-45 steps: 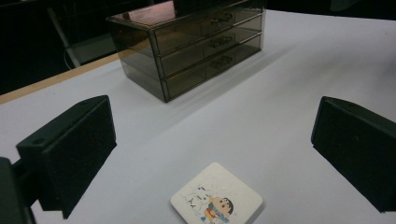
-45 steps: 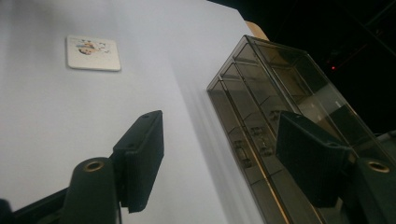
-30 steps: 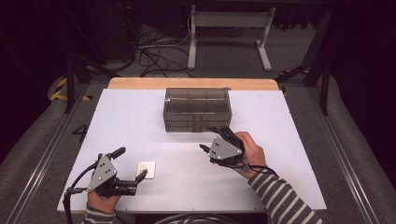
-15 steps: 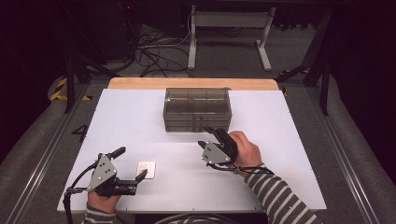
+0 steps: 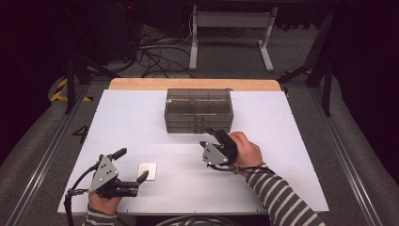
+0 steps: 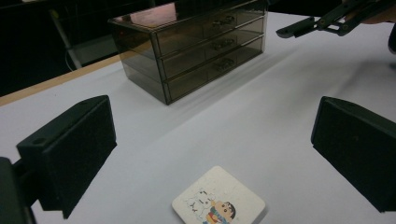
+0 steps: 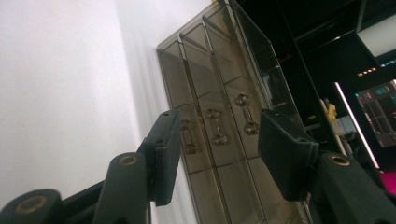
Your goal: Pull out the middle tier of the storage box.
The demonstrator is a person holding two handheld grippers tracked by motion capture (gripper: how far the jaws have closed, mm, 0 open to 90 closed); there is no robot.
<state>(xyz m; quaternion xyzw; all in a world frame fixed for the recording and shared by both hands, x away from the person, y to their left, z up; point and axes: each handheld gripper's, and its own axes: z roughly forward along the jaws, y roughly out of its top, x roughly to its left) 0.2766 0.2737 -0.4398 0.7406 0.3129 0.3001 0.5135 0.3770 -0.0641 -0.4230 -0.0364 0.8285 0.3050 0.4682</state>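
A smoky clear three-drawer box [image 5: 198,110] stands at the back middle of the white table [image 5: 282,141]. My right gripper [image 5: 207,137] hovers just before its front, rolled on its side. In the right gripper view, the right gripper [image 7: 222,144] frames the small drawer handles [image 7: 217,126] between its jaws, and the pads touch nothing. These jaws have just been closing and stand partly apart. At the front left my left gripper [image 5: 133,164] rests open on the table. A white square coaster [image 6: 218,201] with a cartoon picture lies flat between the left gripper [image 6: 217,140] pads, untouched.
A wooden strip [image 5: 141,84] runs along the table's far edge behind the box. Cables and a metal frame [image 5: 230,28] lie on the dark floor beyond. A striped sleeve [image 5: 282,197] comes in from the bottom right. Bare white table lies between the two grippers.
My right gripper has sunk a little toward the table in front of the drawers, and its jaws have narrowed. The left gripper and the coaster have stayed put.
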